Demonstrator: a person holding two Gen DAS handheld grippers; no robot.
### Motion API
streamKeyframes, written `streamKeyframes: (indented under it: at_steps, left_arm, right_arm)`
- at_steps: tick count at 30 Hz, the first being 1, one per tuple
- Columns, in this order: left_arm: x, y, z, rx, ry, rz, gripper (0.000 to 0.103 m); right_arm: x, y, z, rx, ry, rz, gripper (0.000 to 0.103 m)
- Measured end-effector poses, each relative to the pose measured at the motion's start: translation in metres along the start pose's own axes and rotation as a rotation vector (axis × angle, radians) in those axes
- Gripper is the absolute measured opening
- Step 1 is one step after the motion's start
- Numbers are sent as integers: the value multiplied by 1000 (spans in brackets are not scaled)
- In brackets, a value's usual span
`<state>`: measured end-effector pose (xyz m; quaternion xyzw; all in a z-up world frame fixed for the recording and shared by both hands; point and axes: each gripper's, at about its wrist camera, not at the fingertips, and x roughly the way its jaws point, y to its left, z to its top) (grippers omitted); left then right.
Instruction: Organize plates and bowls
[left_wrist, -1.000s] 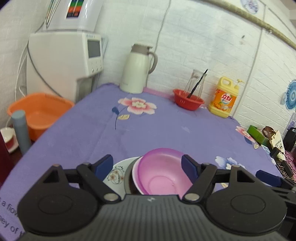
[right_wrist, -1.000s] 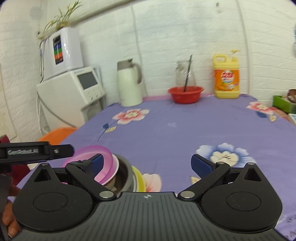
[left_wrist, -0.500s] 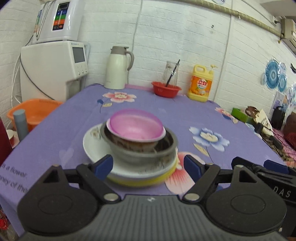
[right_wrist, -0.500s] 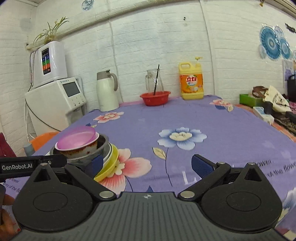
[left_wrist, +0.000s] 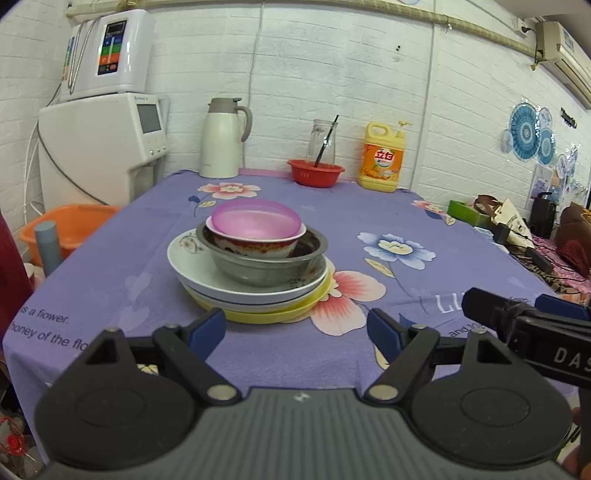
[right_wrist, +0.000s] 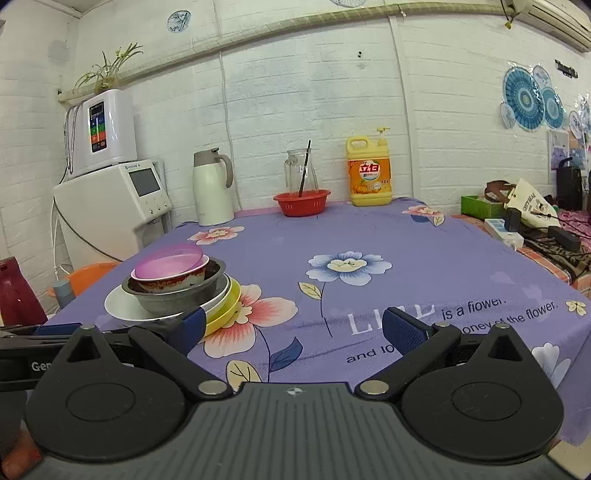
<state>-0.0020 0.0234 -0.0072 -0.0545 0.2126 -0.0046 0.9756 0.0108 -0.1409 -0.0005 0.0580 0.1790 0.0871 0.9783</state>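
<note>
A stack of dishes stands on the purple flowered tablecloth (left_wrist: 369, 221). From the bottom: a yellow plate (left_wrist: 266, 314), a white plate (left_wrist: 192, 262), a steel bowl (left_wrist: 266, 264), a red-patterned bowl (left_wrist: 255, 247) and a pink bowl (left_wrist: 255, 219) on top. The stack also shows in the right wrist view, with the pink bowl (right_wrist: 168, 260) and steel bowl (right_wrist: 173, 297). My left gripper (left_wrist: 295, 332) is open and empty, pulled back in front of the stack. My right gripper (right_wrist: 291, 328) is open and empty, to the right of the stack.
At the table's far edge stand a white thermos (left_wrist: 221, 138), a red basket (left_wrist: 316, 171) with a glass jar, and a yellow detergent bottle (left_wrist: 382, 158). A water dispenser (left_wrist: 99, 147) and an orange basin (left_wrist: 70, 225) are at the left. Clutter (left_wrist: 517, 225) lies at the right.
Both grippers have drawn back and away from the stack, which was right under them before. The stack now stands free on the table. Both stay open.
</note>
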Motion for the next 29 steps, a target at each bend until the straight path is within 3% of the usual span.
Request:
streamKeyframes:
  at_steps: [4,29]
  left_arm:
    - [-1,0,-1,12,-5,17,80]
    - [-10,-7,0,52,-46,13,80]
  right_arm:
    - [-2,1,-1,23,32,-14,103]
    - [-12,5,-2,-4,13,-9,103]
